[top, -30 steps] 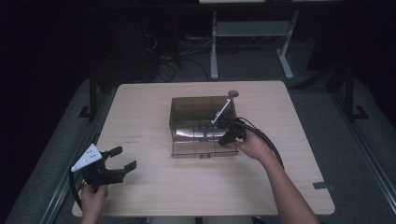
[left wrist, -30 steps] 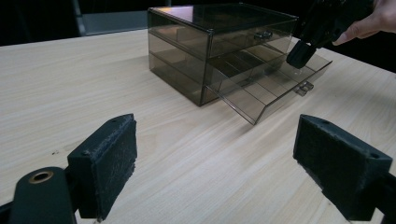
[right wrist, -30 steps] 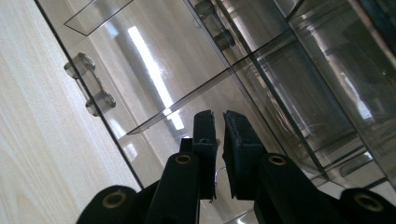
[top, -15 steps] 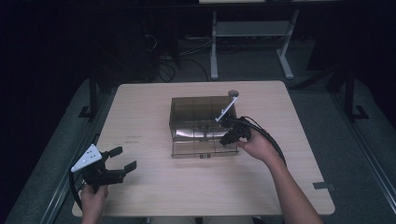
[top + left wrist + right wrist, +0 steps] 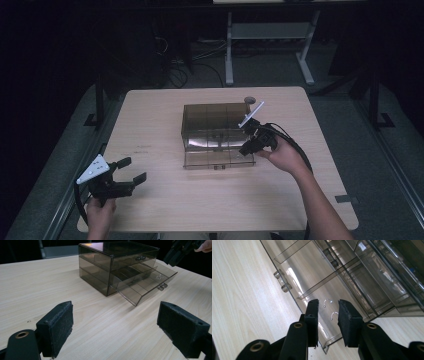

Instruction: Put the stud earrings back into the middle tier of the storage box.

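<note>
The work in hand looks like placing small earrings in the smoked drawer box point(image 5: 216, 131), which stands at the middle of the surface point(image 5: 150, 125). The box's bottom drawer point(image 5: 312, 285) is pulled out toward the person. The right tool point(image 5: 327, 312) hangs over that drawer's right end, jaws a narrow gap apart and holding nothing. Just below them, on the drawer floor, lie two small silver hooks point(image 5: 330, 308), probably earrings; the drawer's other compartments look empty. The next move probably calls for lifting the tool clear, then pushing the drawer shut. The left tool point(image 5: 117, 175) rests well left of the box, jaws wide apart, empty.
</note>
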